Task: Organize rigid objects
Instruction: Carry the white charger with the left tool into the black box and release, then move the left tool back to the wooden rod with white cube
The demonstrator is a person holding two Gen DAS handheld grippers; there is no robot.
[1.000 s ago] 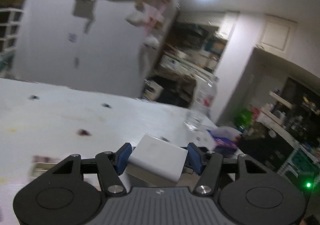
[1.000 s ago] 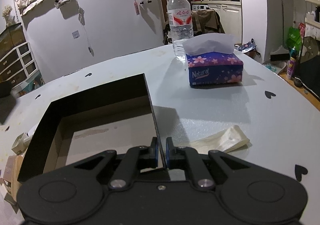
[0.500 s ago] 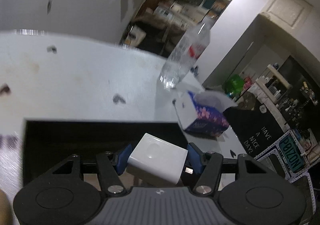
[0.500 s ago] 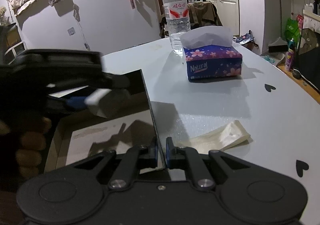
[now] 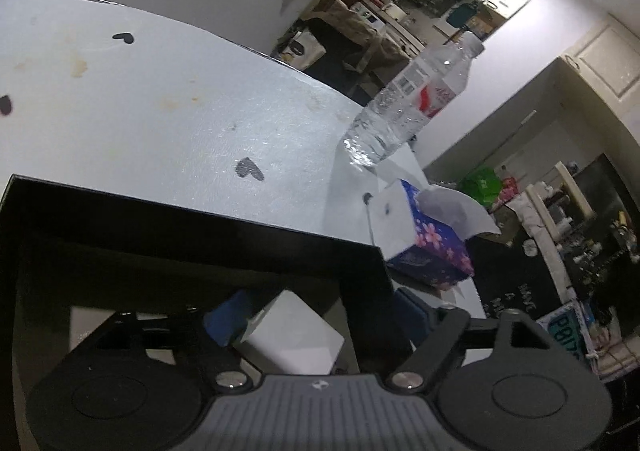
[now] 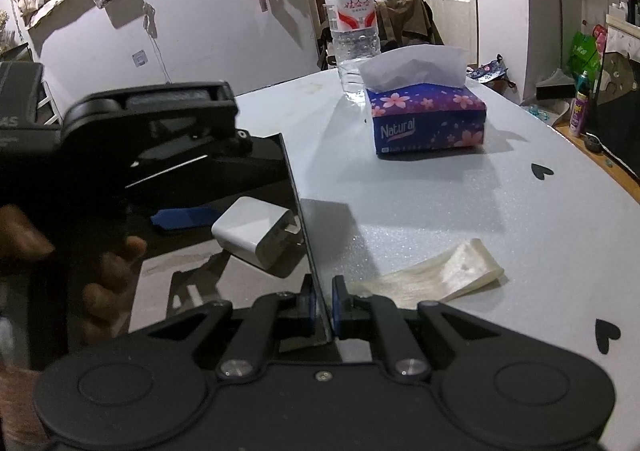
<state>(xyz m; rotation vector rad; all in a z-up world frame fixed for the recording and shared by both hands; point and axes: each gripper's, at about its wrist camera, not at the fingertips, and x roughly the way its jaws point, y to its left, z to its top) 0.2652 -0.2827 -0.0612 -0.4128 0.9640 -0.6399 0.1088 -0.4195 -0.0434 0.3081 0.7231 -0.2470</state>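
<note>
Now left fingers point(image 5: 224, 321) just spread off white charger point(image 5: 292, 339); right fingers point(image 6: 306, 305) clamped on box wall point(image 6: 298, 203).

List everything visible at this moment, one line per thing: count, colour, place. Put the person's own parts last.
box: 1, black, open-topped, on the table's left part.
charger: 1, white, inside the box against its right wall.
water bottle: 1, clear with red label, far side of the table, behind the tissue pack.
tissue pack: 1, blue with pink flowers, right of the box.
wrapper: 1, pale cream, flat on the table right of the box.
table: 1, white with black heart marks.
left hand-held gripper: 1, black with blue pads, over the box; jaws just opened, pads off the charger.
right hand-held gripper: 1, black, shut on the box's right wall.
hand: 1, holding the left hand-held gripper.
</note>
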